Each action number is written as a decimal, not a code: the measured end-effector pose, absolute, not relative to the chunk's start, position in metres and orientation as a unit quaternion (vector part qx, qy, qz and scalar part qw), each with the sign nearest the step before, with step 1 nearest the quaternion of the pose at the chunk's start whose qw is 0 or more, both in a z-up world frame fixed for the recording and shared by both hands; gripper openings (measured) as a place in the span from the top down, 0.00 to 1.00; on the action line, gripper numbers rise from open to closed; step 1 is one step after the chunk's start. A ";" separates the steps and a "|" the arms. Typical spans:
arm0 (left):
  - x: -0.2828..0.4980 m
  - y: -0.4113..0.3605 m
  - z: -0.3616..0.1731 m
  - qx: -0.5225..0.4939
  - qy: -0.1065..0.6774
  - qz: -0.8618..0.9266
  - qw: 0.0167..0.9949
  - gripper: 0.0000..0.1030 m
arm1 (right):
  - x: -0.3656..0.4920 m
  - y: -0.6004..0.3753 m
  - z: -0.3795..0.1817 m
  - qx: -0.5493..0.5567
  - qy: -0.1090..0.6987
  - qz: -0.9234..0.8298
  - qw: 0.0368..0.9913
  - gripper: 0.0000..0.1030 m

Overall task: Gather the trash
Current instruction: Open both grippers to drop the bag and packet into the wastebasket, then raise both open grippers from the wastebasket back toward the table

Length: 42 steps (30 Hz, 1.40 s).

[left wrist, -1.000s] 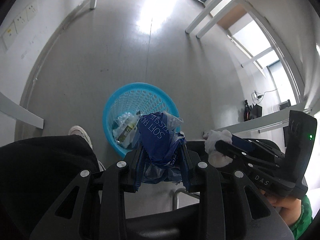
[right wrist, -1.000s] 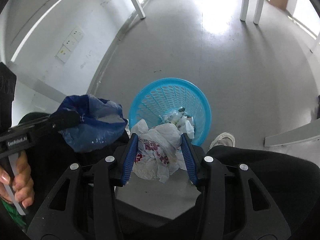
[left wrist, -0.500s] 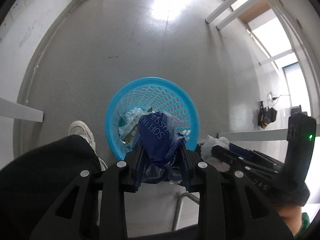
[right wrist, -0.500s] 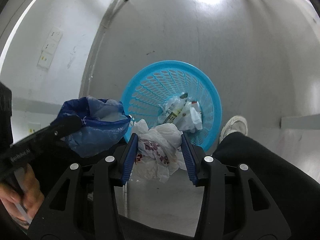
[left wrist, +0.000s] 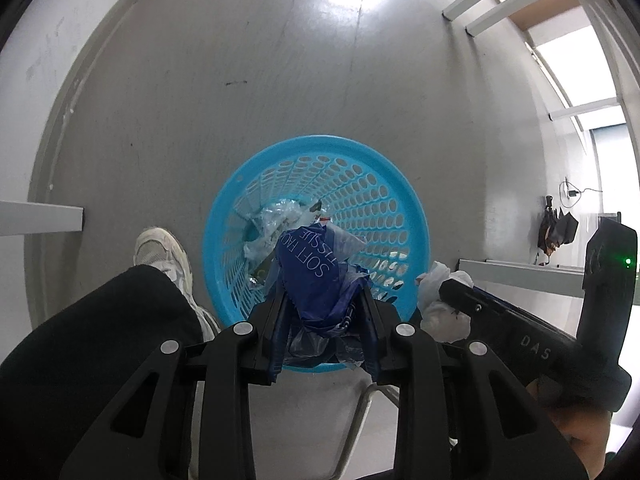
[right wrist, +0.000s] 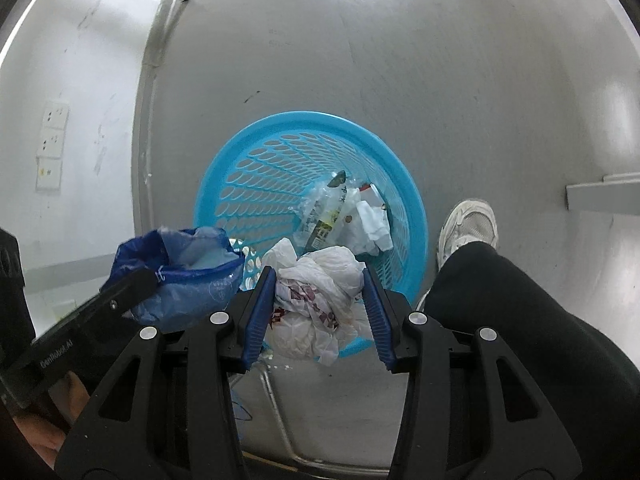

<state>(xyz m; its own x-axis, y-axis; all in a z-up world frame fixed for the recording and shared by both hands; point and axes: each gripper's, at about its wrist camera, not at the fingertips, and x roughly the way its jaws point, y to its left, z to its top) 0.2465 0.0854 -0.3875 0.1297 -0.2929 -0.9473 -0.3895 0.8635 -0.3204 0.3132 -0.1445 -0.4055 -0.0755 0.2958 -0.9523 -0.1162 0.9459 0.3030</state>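
The grey floor (left wrist: 280, 92) fills most of the room from where I stand, and on it sits the round blue basket (left wrist: 404, 200), its mesh walls full of holes, with a few wrappers and a crushed clear bottle (right wrist: 320, 216) lying at the bottom. The person's dark trouser leg (right wrist: 520, 320) and a white shoe (right wrist: 468, 224) stand just beside its rim.

Above the near edge of the basket hang two bundles. The left tongs (left wrist: 325, 320) are pinching a crumpled blue tissue wrapper (left wrist: 316, 276), printed with white lettering, its loose film bulging out past the blue pads. The right tongs (right wrist: 320, 304) are closed around a wadded white plastic bag (right wrist: 316, 300) with red print, which sags below them over the rim.

Both look nearly weightless, soft and springy; thin film like this is slippery and tends to cling or drift. A hold across the thickest part of each wad seems safest, since a grip on a loose flap could let it slide free. Dropped from over the middle of the opening, neither should miss.
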 end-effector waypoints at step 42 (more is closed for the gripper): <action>0.181 0.079 -0.279 -0.164 0.572 0.045 0.802 0.31 | 0.229 -0.133 -0.285 -0.051 0.591 0.232 0.771 0.25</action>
